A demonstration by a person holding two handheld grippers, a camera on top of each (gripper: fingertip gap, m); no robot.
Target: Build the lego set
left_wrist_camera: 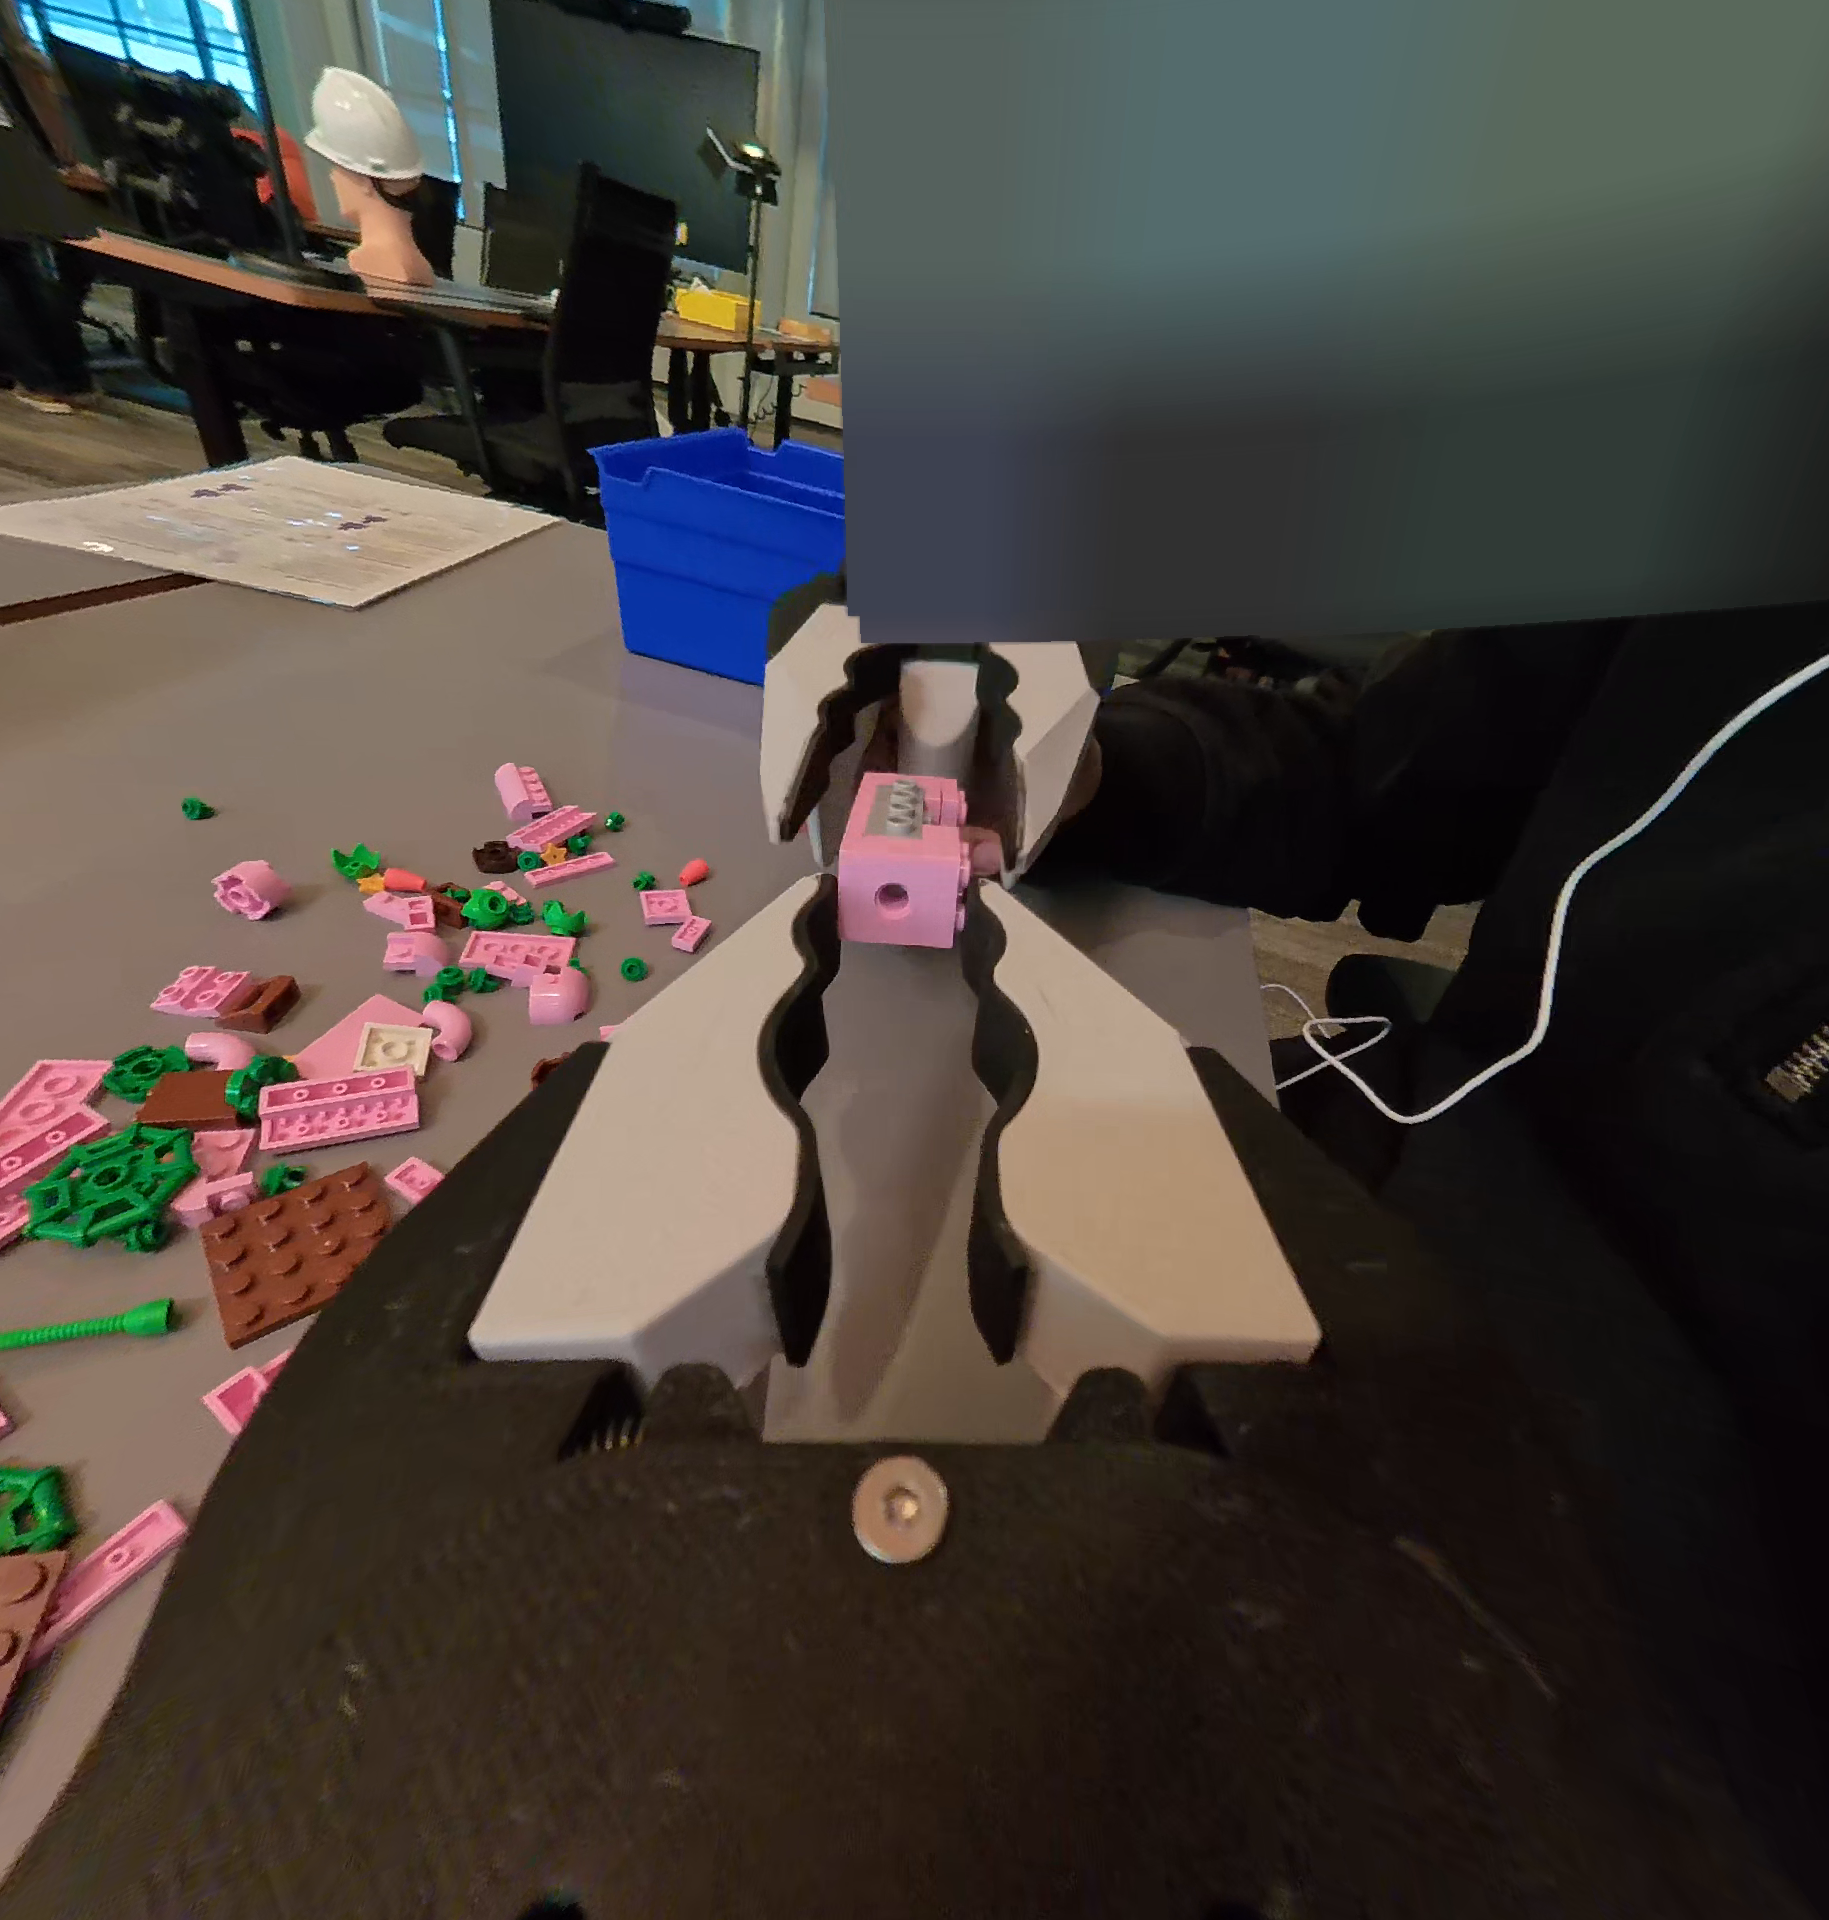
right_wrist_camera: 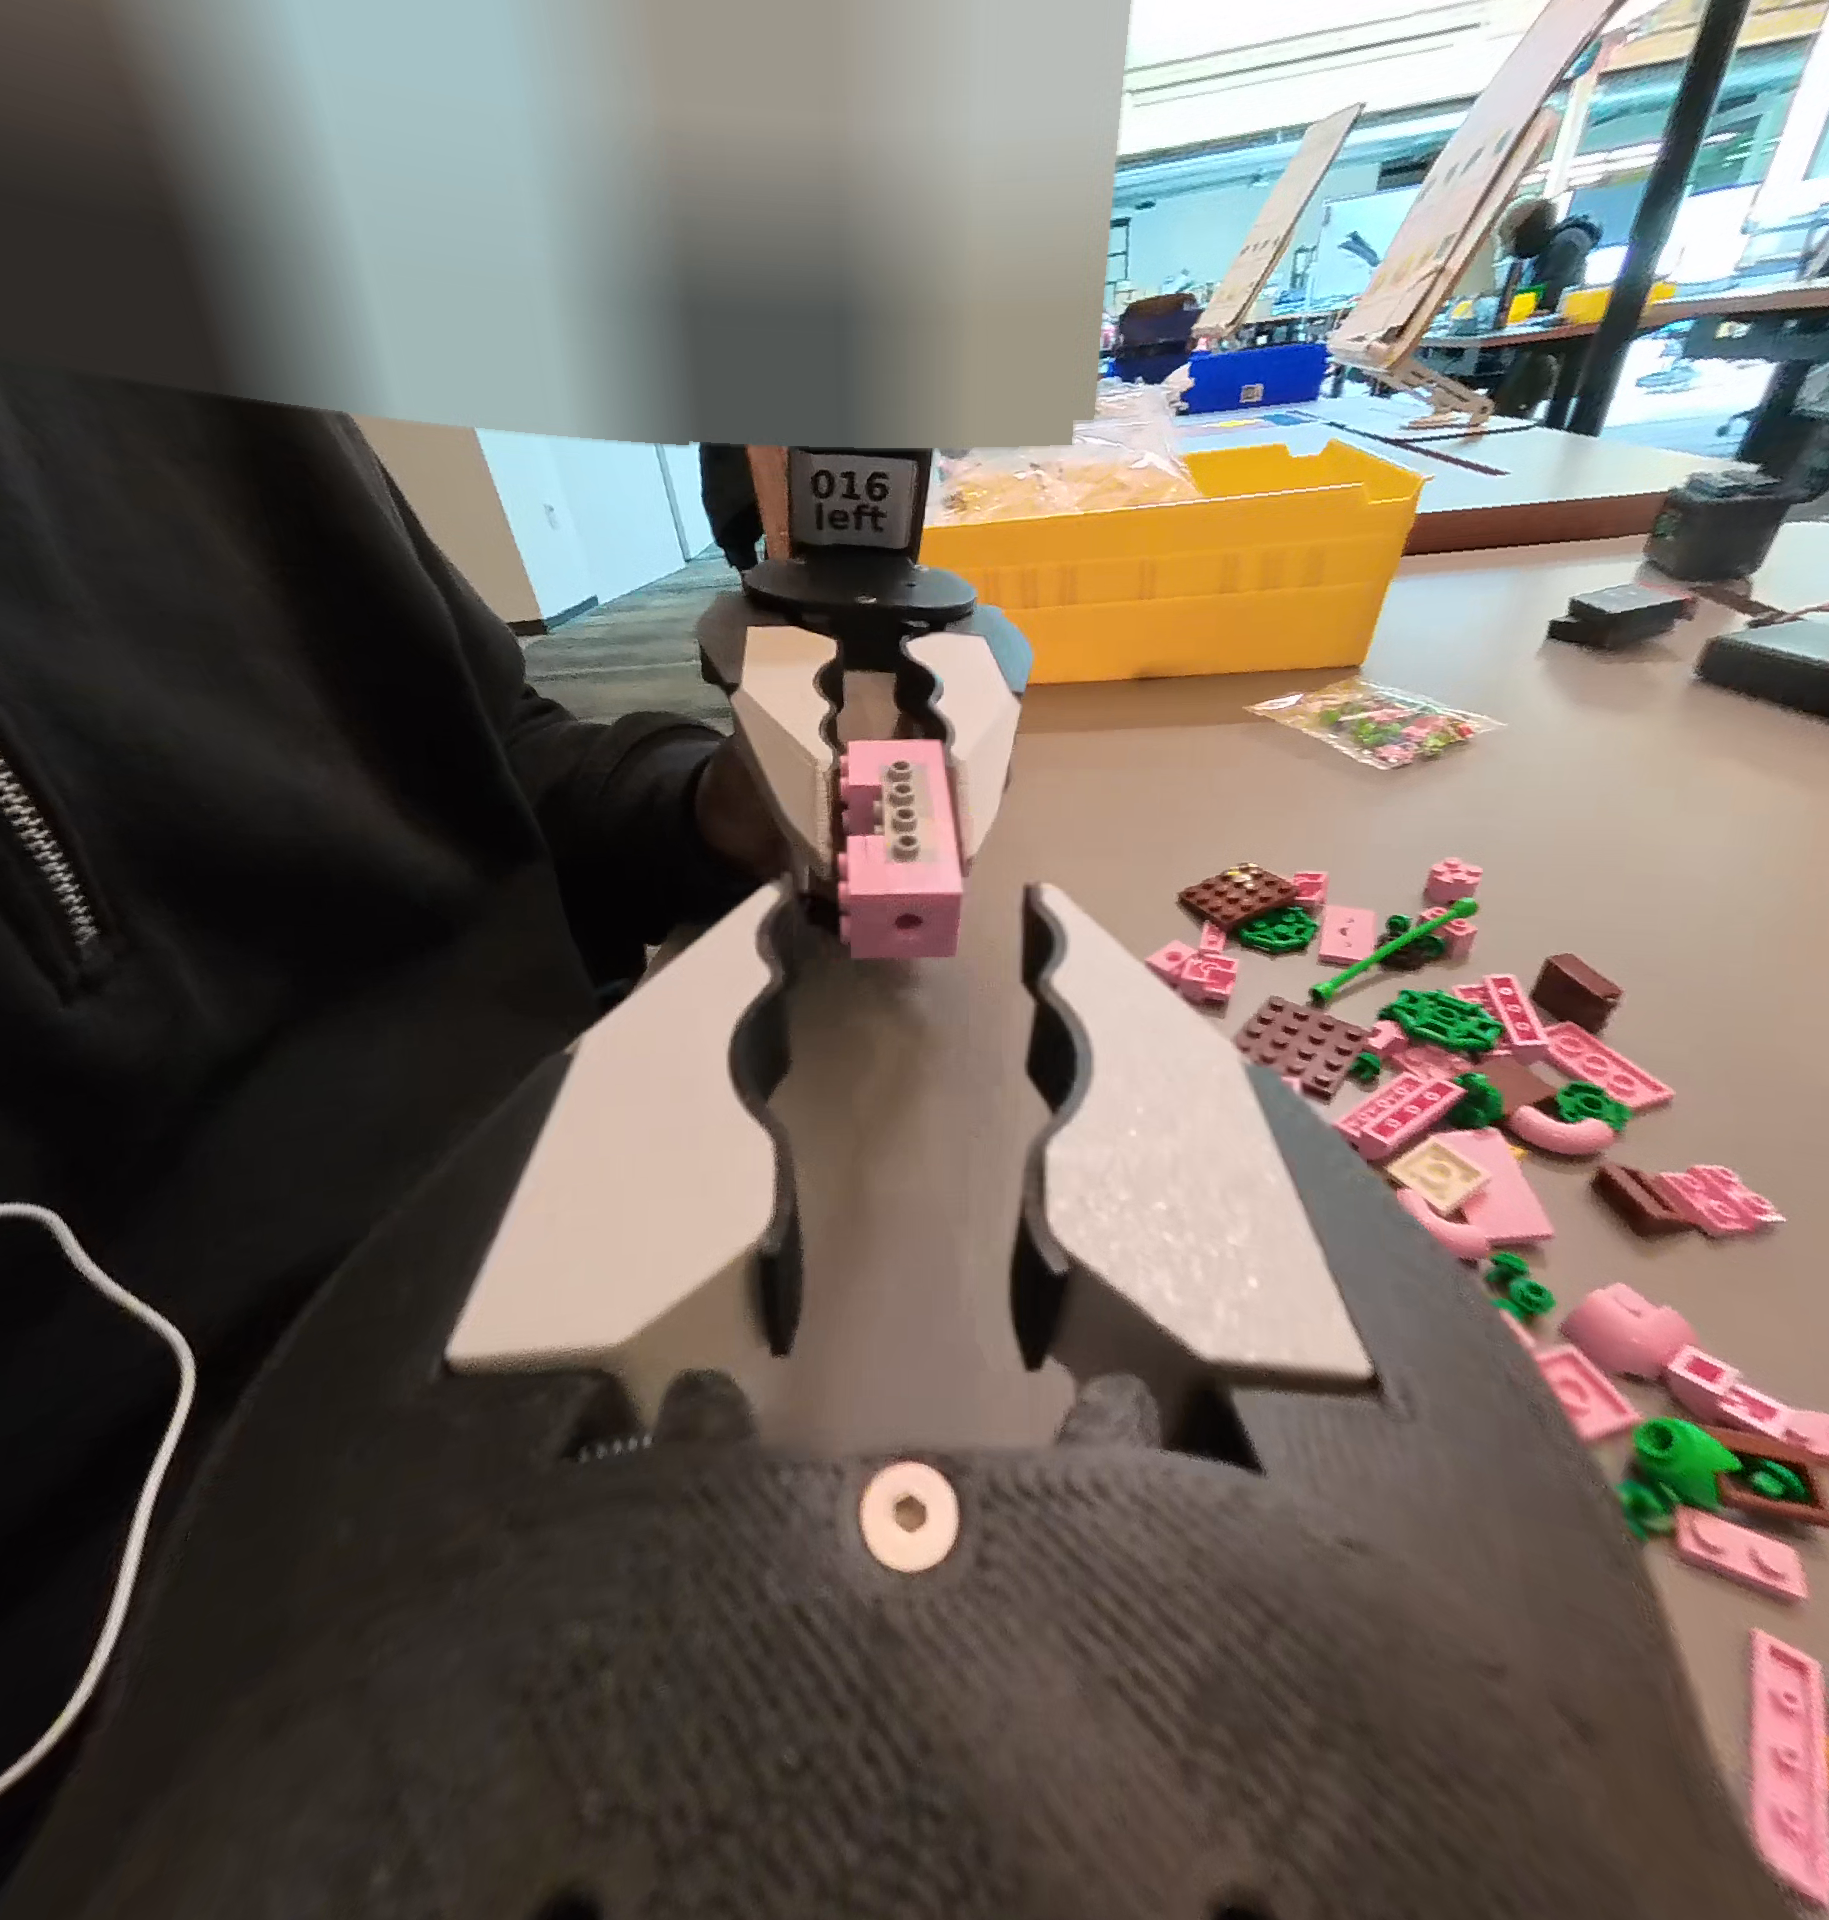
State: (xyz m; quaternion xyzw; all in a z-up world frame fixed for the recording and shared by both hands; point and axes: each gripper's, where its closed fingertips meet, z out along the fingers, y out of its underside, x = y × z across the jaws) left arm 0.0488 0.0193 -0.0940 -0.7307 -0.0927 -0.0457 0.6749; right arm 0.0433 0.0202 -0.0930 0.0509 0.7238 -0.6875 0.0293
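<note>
Holding one pink block assembly above the grey table, your left gripper pinches it; your right gripper gapes wide, empty. One blue bin shows only leftward, one yellow bin and one sealed bag only rightward.

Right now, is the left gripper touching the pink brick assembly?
Touching. Right wrist view: the left gripper clamps both sides of the pink brick assembly.
</note>
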